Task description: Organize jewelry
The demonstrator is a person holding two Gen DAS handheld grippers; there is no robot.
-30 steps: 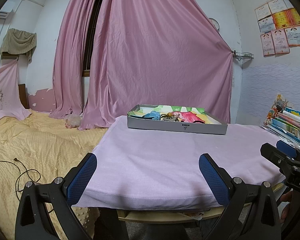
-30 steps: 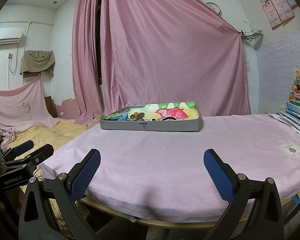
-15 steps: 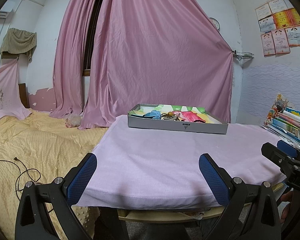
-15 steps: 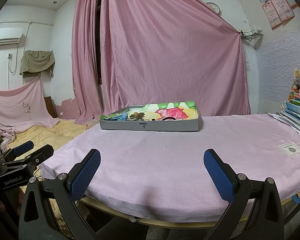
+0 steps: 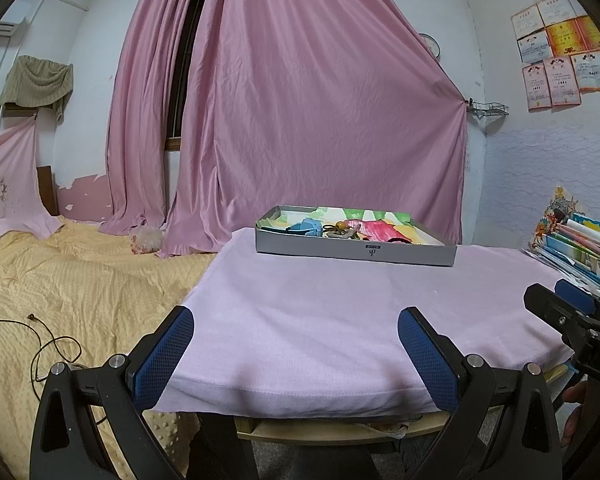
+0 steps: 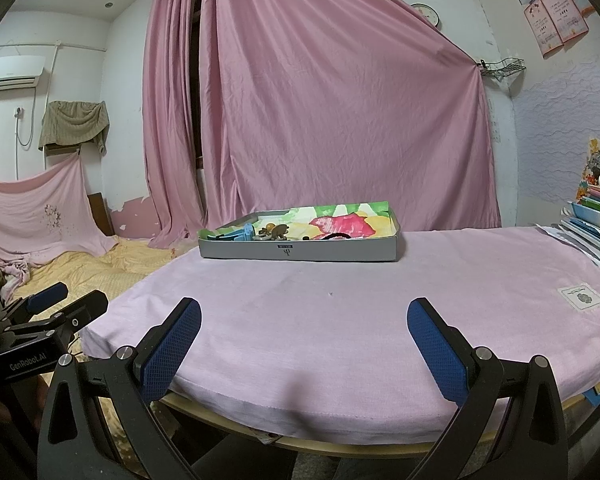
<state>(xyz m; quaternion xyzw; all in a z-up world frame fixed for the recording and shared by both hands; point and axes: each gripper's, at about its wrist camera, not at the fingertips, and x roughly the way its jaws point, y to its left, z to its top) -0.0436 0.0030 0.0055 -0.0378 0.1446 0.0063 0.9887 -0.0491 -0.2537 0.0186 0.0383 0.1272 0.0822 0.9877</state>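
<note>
Both tools hover at the near edge of the worktop (image 6: 340, 320), which is draped in a pink cloth. The left hand-held gripper (image 5: 296, 354) has its blue pads spread wide with nothing between them, and the right hand-held gripper (image 6: 304, 346) is spread and empty too. The jewelry (image 6: 274, 231) lies in a small dark cluster inside a shallow grey tray (image 6: 300, 251) at the far side of the worktop, well apart from both tools, next to a blue clip-like piece (image 6: 244, 234) and on top of colourful paper (image 6: 340, 222) that lines the tray.

The likely trouble is in the reach. The pieces look small and bunched together, so a wide-open closing may catch several at once or snag the loose paper beneath. A finger that comes in low may also nudge the tray wall and slide the tray on the cloth.

The tray's long axis runs left to right across the views, its long wall facing the tools. The direction of the individual pieces is too small to tell.
</note>
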